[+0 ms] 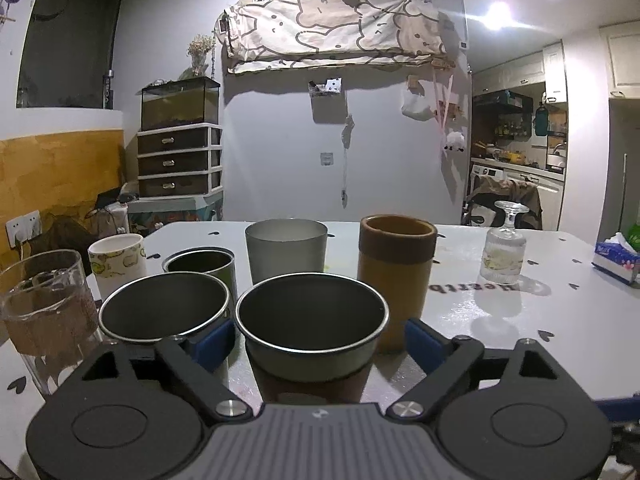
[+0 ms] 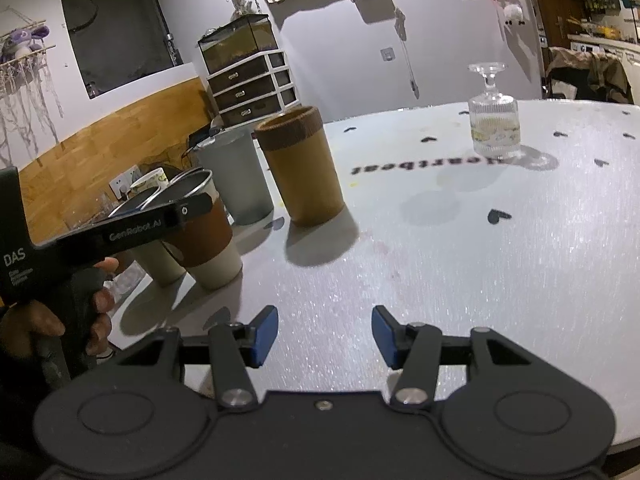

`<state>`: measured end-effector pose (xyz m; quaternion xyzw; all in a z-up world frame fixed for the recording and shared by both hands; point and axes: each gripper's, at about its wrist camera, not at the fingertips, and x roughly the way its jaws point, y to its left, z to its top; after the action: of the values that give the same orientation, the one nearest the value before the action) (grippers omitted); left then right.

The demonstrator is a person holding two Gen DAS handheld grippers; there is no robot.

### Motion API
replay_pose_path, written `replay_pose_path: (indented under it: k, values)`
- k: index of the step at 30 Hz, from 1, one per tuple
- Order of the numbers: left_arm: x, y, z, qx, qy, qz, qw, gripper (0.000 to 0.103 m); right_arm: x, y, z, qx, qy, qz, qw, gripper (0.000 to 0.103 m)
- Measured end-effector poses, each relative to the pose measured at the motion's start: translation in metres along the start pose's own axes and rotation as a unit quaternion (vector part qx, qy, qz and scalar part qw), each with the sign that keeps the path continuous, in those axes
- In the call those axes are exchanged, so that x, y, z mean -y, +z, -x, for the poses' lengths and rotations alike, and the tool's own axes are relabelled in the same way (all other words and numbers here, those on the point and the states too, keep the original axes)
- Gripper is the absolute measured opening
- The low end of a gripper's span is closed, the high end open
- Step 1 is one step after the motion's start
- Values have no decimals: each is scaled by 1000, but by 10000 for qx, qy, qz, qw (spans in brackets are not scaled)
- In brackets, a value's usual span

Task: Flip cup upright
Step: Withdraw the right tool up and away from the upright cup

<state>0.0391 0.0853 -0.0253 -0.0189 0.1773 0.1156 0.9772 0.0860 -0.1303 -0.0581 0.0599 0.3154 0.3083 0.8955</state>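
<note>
In your left wrist view, your left gripper sat with its blue pads spread wide on either side of a metal-rimmed cup with a brown sleeve, which stood upright, mouth up; neither pad clearly touched its wall. Just to its left stood a second metal cup, close against the left pad, and behind that a third, darker one. A clear glass mug and a patterned paper cup filled the far left. Behind the sleeved cup you had a frosted grey tumbler and a tall tan cylinder cup, the latter just beside the right pad. The one thing upside down was the stemmed glass, foot in the air, standing apart on the white table to the right, with a tissue box beyond it.

In your right wrist view, your right gripper hung wide apart over bare table, holding nothing. The inverted stemmed glass stood well ahead and to the right, with nothing between it and the pads. The tan cylinder and grey tumbler stood off to the left, and farther left your other hand's tool reached across the sleeved cup.
</note>
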Motion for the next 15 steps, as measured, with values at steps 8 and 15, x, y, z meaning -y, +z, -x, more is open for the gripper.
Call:
replay_pose_path:
  k: [8, 15]
  values:
    - [-7, 3, 32, -38, -146, 89, 9998, 96, -7, 14, 18, 477, -13, 189, 9987, 54]
    - [-13, 3, 66, -30, -100, -2, 9999, 99, -18, 23, 36, 941, -86, 452, 9945, 63]
